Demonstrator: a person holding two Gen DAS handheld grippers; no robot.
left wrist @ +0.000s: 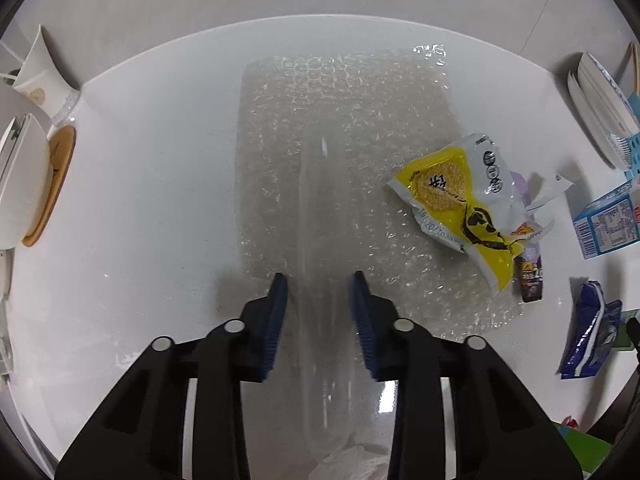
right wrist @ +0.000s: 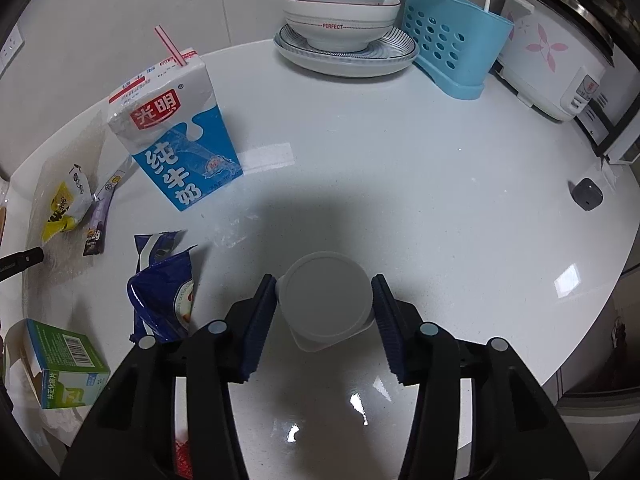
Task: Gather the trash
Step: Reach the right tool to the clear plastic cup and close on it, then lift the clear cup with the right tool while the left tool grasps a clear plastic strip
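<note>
My left gripper (left wrist: 319,276) points down at a sheet of bubble wrap (left wrist: 340,120) on the white counter (left wrist: 160,200). Its blue pads press on a clear, cup-like plastic piece (left wrist: 326,208) that stands up between them. My right gripper (right wrist: 324,279) is shut on a white plastic cup (right wrist: 326,300), which sits upside down on the counter with a pad against each side. Other trash lies around: a yellow snack wrapper (left wrist: 452,200), a dark sachet (left wrist: 530,280), a blue wrapper (right wrist: 164,296), a milk carton with a straw (right wrist: 176,136) and a green box (right wrist: 64,360).
Stacked bowls on a plate (right wrist: 340,12), a blue utensil holder (right wrist: 452,40) and a rice cooker (right wrist: 560,52) line the back right. A small dark object (right wrist: 586,194) sits near the right edge. A bowl on a wooden coaster (left wrist: 24,184) stands at the left.
</note>
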